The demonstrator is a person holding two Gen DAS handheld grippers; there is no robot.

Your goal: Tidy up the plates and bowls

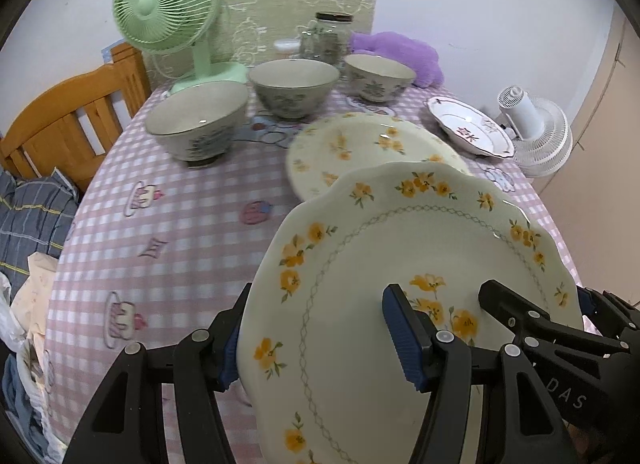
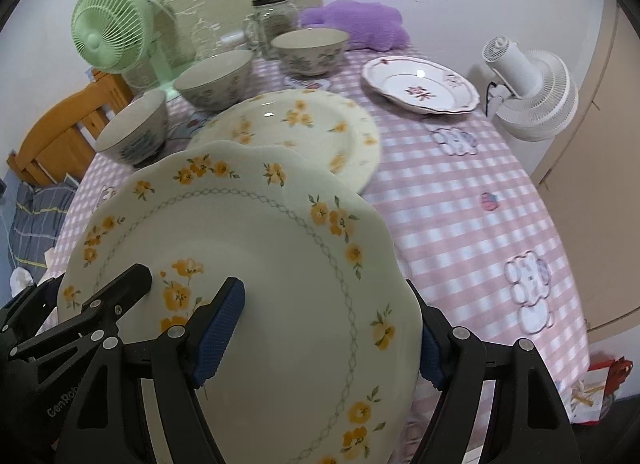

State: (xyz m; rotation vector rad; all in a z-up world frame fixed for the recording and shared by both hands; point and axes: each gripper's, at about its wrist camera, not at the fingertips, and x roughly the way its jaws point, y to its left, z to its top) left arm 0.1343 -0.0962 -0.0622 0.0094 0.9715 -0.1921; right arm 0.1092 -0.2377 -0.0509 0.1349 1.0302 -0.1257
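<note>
Both tongs, left tongs (image 1: 320,344) and right tongs (image 2: 332,328), clamp opposite rims of the cream scalloped plate with yellow flowers (image 1: 400,264), held above the counter (image 1: 180,223). Keep it level, lower centred onto the matching flowered plate (image 1: 360,147) beyond; three grey ceramic bowls (image 1: 294,87) sit farther back.

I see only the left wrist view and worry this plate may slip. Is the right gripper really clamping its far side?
Observer: Yes. The right gripper has its jaws across the rim of the held plate, one pad on top and one under the edge.
Operator: Anything past the table on that side?
Observer: A red-and-white package sits lower down, beyond the edge of the tablecloth.
</note>
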